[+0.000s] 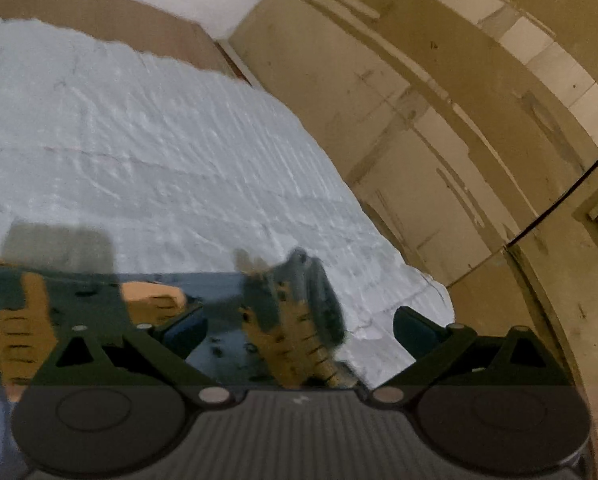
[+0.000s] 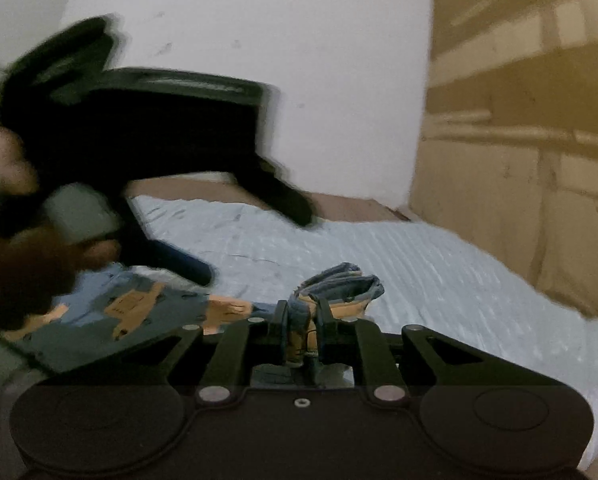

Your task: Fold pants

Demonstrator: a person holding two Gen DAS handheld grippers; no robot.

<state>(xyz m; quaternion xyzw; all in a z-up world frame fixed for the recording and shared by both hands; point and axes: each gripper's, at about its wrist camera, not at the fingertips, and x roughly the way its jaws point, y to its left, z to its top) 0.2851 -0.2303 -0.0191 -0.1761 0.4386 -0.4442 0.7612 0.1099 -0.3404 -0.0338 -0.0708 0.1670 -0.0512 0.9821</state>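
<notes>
- A pale blue, ribbed bedsheet (image 1: pixel 179 152) covers the flat surface ahead of the fingers.
- Beyond it, a brown wooden headboard (image 1: pixel 111 20) meets a plain white wall (image 2: pixel 299 60).
- Tan wooden panelling with worn, peeling patches (image 1: pixel 439 120) rises to the right of the fingers.

Blue pants (image 2: pixel 147 312) with orange patches; pale blue ribbed sheet (image 1: pixel 159 140).

No readable text, no labels, no brands — numbers none either
</notes>
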